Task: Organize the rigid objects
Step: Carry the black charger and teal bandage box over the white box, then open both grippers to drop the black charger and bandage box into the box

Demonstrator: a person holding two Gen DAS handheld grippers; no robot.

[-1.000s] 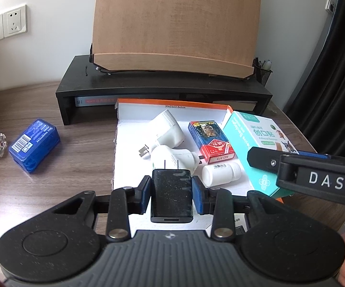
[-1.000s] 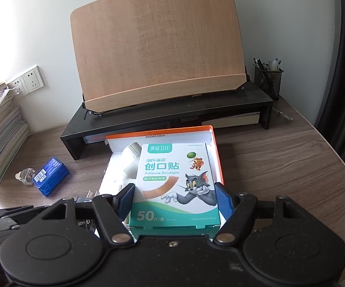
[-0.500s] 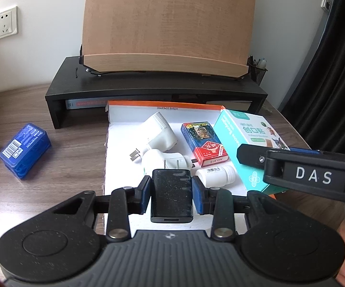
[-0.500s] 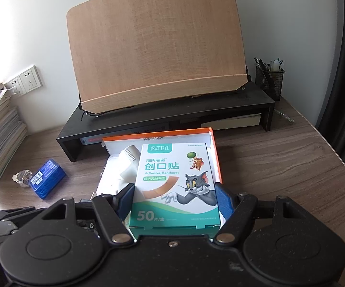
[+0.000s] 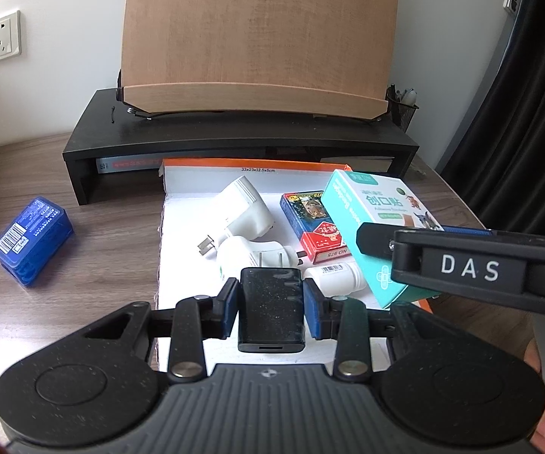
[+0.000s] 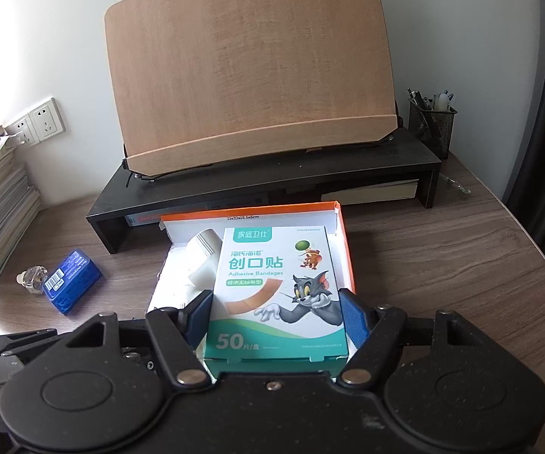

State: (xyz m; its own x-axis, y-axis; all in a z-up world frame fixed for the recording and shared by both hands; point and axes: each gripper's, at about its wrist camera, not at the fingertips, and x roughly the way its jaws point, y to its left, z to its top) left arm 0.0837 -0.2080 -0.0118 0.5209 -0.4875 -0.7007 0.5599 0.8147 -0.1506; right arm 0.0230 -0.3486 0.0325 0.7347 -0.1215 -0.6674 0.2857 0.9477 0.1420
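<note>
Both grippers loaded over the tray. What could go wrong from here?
1. The bandage box hangs over a crowded tray; set straight down, it could land tilted on the card pack or the white bottle.
2. The left gripper and right gripper work close together over the tray, so they may clash.
3. The black charger sits above the white plugs; dropped there, it may not lie flat.

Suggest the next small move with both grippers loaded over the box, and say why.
Probably lower the right gripper and set the bandage box into the free right side of the orange-edged box. It hangs over that spot, while the left gripper, shut on the black charger, sits over the crowded white plugs.
</note>
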